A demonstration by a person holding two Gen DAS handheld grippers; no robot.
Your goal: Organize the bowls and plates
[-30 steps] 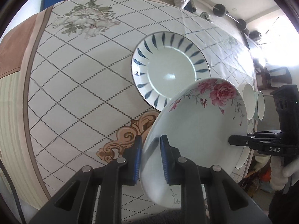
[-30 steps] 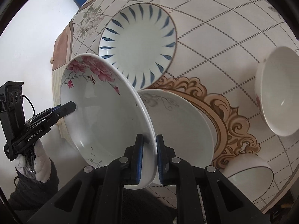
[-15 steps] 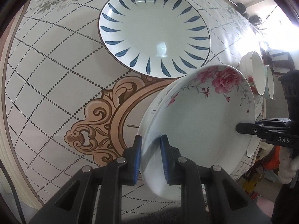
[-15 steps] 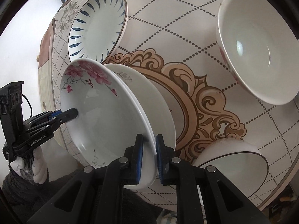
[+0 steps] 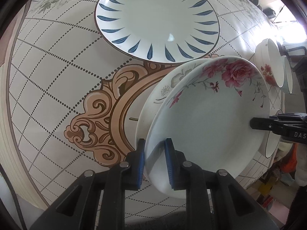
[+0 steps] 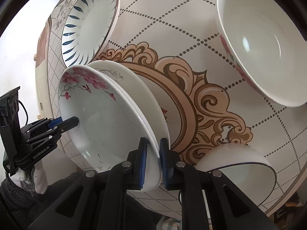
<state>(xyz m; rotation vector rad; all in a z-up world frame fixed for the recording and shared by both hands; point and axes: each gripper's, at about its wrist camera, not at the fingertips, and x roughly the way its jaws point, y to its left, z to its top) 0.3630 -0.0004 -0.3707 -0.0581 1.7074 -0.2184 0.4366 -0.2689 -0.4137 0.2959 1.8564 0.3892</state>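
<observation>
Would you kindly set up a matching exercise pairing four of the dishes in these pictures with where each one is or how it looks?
Things:
1. rose plate
2. blue-leaf plate
3. grey-flower plate
4. dark-rimmed bowl

States:
A. lying alone and flat on the table, beyond the others
B. clamped at opposite rims by the left gripper and the right gripper
C. tipped on its side near the table's edge
D. directly under the held plate

Pairs: 1-B, 2-A, 3-D, 4-C
</observation>
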